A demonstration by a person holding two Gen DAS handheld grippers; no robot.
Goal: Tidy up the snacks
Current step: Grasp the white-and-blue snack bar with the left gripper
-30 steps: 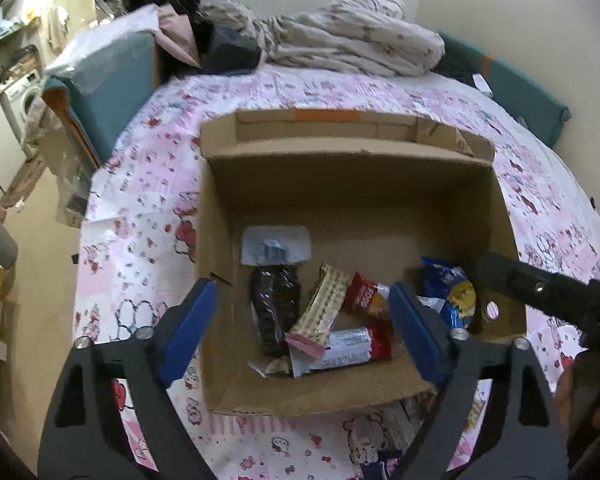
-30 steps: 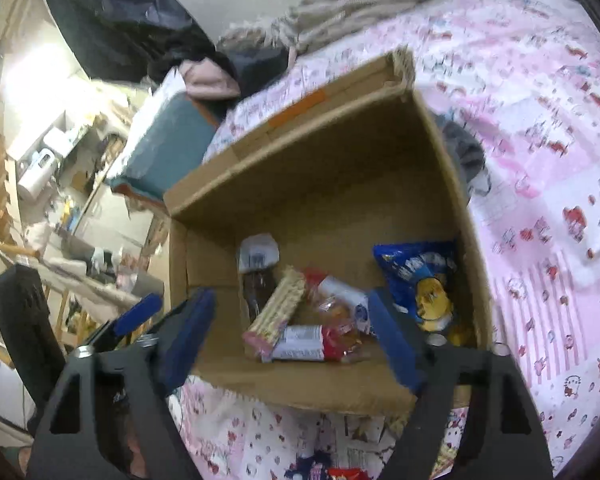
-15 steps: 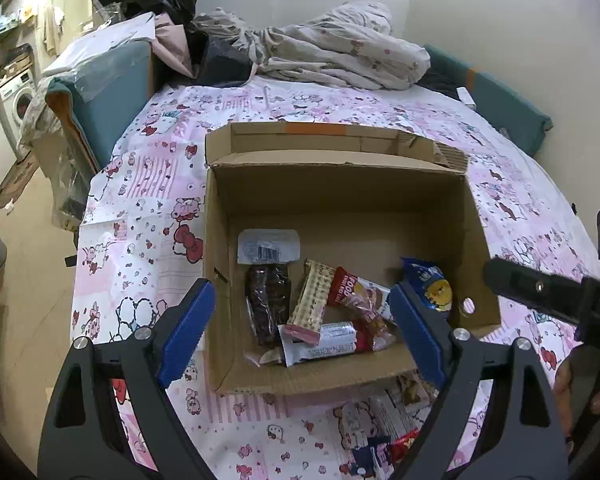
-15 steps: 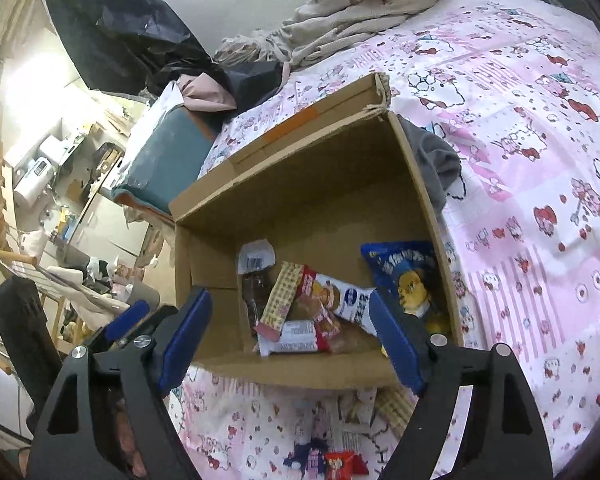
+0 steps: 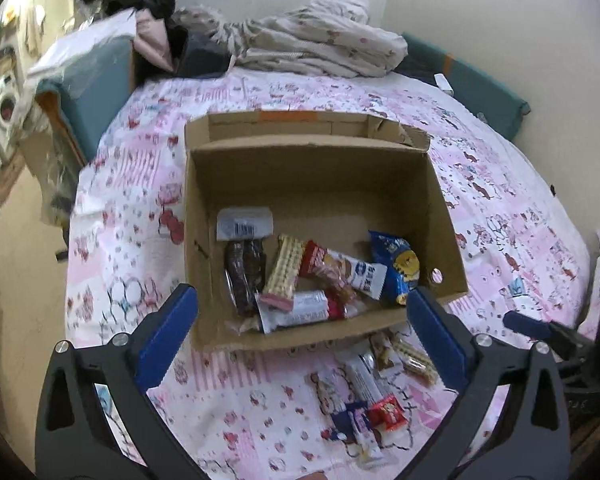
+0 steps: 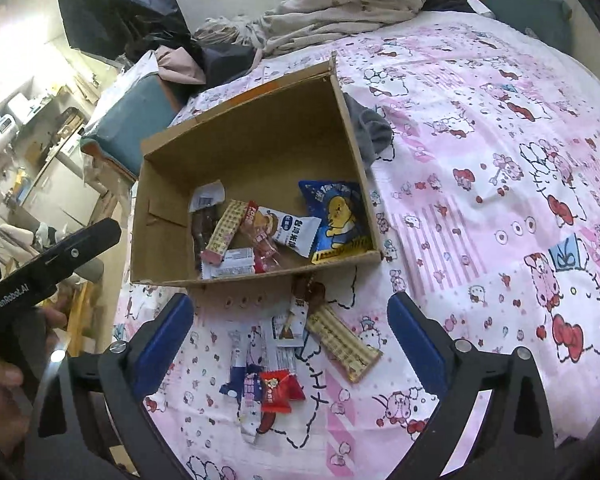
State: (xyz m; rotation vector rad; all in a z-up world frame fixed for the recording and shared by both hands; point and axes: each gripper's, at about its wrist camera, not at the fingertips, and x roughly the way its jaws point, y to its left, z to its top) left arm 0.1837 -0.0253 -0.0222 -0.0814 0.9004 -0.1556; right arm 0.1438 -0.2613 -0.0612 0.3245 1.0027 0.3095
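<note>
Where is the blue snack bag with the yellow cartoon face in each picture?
Left wrist: the blue snack bag lies low in the cardboard box, at its right wall.
Right wrist: the same bag fills the box's near right corner.
Shared landmark: the long waffle-pattern bar lying left of it.

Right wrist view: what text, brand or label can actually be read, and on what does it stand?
"GenRobot.AI": on the left gripper's black body.
Snack wrappers in the cardboard box: print too blurred to read.
Loose wrappers on the bedsheet: also unreadable.
</note>
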